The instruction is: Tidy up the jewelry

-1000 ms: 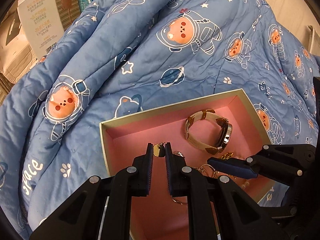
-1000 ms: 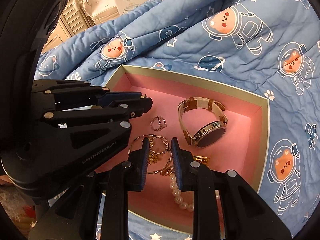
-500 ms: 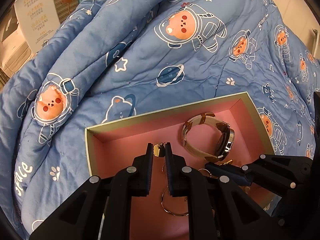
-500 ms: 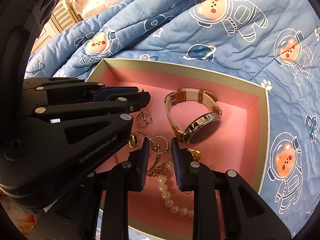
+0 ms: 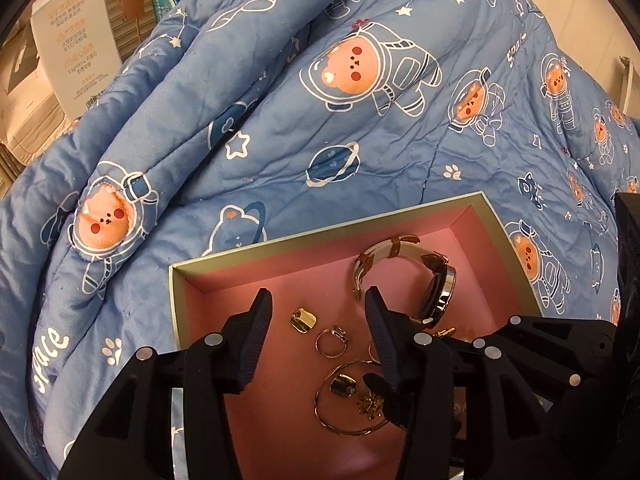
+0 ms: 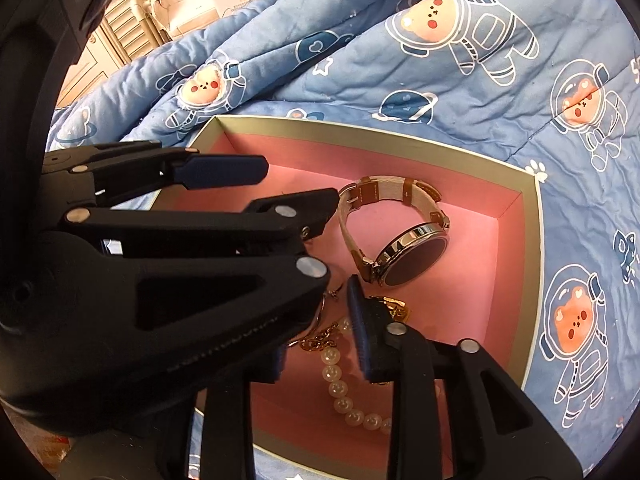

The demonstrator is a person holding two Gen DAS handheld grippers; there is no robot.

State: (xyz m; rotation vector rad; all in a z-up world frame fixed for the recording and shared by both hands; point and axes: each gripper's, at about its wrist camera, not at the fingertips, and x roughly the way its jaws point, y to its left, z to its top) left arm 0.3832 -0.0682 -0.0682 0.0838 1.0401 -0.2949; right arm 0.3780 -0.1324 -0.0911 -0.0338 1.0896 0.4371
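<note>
left gripper [image 5: 318, 312] jaws have just been opening, standing wide, gripping nothing | gold tag [image 5: 303, 321] lying between them on the box [image 5: 280, 240] floor, apparently released there | right gripper [image 6: 320, 332] jaws have just been opening, narrowly parted over chain [image 6: 320, 340] and pearls [image 6: 340, 384] | watch [image 5: 416, 276] resting beyond

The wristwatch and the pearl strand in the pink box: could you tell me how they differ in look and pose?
The wristwatch is a closed loop standing on its edge with a pale strap, brown leather trim and a dark round dial; the pearl strand lies flat as a line of small white beads. The wristwatch sits toward the box's far side, clear of the grippers; the pearl strand runs partly under the right gripper. Both rest on the floor of the pink box.
</note>
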